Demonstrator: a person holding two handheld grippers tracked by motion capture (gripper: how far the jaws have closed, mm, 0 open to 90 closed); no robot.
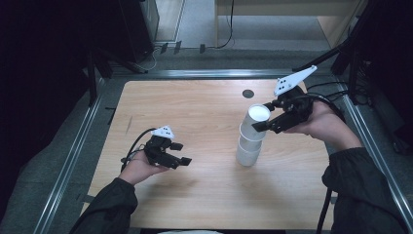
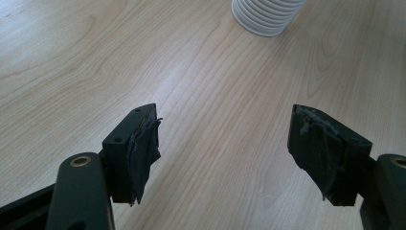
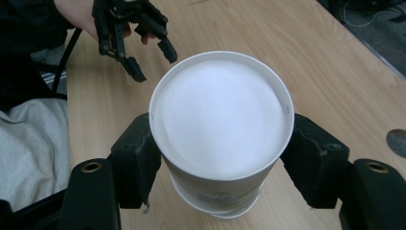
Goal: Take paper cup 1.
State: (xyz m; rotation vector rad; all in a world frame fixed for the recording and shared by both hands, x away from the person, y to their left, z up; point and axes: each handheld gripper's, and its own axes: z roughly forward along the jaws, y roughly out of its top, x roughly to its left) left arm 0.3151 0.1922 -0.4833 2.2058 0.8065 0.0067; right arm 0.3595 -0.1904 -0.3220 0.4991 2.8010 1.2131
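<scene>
— On the wooden table, towards its right side, what stands there?

— A stack of white paper cups, all turned bottom up, one over the other. The top cup sits askew on the stack, leaning a little away from the ones below.

— Who has hold of it?

— The right gripper. Its two black jaws clamp the top cup from either side, just under the upturned base. In the right gripper view the pads press flat against the cup's wall, and the white base fills the space between them. A faint printed pattern shows on the side of the cup there.

— And the left gripper?

— It is near the left side of the table, well apart from the stack, held in the person's left hand. Its jaws stand partly apart with nothing between them. In the left gripper view the bare wood shows through the gap, and the ribbed rim of the bottom cup sits at the upper edge, some way ahead.

— Anything else on the table?

— A dark round hole near the far edge, behind the stack.
</scene>
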